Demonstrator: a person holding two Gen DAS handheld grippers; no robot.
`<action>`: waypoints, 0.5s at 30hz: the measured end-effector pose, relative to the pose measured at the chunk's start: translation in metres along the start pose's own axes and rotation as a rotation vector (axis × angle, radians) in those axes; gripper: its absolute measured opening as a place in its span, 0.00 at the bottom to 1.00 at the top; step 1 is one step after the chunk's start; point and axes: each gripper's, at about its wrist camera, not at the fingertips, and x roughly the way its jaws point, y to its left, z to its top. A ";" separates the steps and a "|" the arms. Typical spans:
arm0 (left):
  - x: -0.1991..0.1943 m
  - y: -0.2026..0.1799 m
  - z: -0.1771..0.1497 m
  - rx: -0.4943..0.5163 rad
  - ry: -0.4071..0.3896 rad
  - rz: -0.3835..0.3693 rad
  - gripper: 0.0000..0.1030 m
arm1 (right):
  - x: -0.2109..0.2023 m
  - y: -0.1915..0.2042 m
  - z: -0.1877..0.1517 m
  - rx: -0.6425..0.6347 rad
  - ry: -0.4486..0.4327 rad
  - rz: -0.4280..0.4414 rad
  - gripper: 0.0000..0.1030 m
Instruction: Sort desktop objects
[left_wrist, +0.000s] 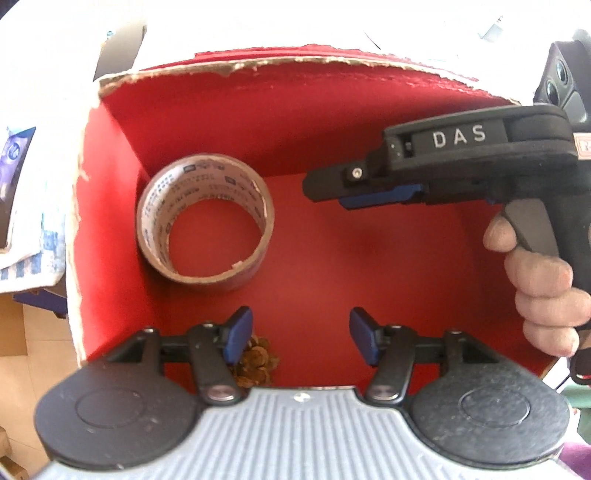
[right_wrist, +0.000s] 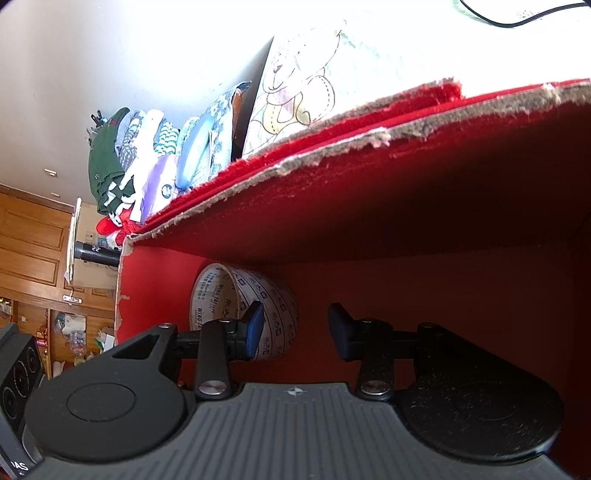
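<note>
A red box (left_wrist: 332, 122) with a torn cardboard rim fills the left wrist view. Inside, a roll of tape (left_wrist: 205, 221) leans in the far left corner. A brown pine cone (left_wrist: 258, 363) lies on the box floor, partly hidden behind my left gripper's left finger. My left gripper (left_wrist: 301, 336) hangs open over the box floor with nothing between its fingers. My right gripper (left_wrist: 325, 188) reaches in from the right, held by a hand (left_wrist: 535, 280). In its own view my right gripper (right_wrist: 297, 328) is open and empty, with the tape roll (right_wrist: 221, 291) just beyond its left finger.
A cloth with a bear drawing (right_wrist: 295, 85) lies beyond the box wall (right_wrist: 369, 206). Folded clothes (right_wrist: 110, 162) are piled to the left, before a wooden door (right_wrist: 29, 236). A black cable (right_wrist: 517, 18) runs at the top right. Patterned cloth (left_wrist: 33, 221) lies left of the box.
</note>
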 end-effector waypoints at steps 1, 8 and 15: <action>0.002 -0.002 0.000 0.003 0.000 0.013 0.60 | 0.001 0.001 0.000 -0.003 0.006 -0.002 0.42; 0.000 -0.006 0.002 0.008 -0.014 0.056 0.62 | 0.005 0.005 -0.001 -0.026 0.022 -0.017 0.42; 0.008 -0.006 -0.006 0.000 -0.027 0.065 0.65 | 0.010 0.009 0.000 -0.043 0.045 -0.029 0.43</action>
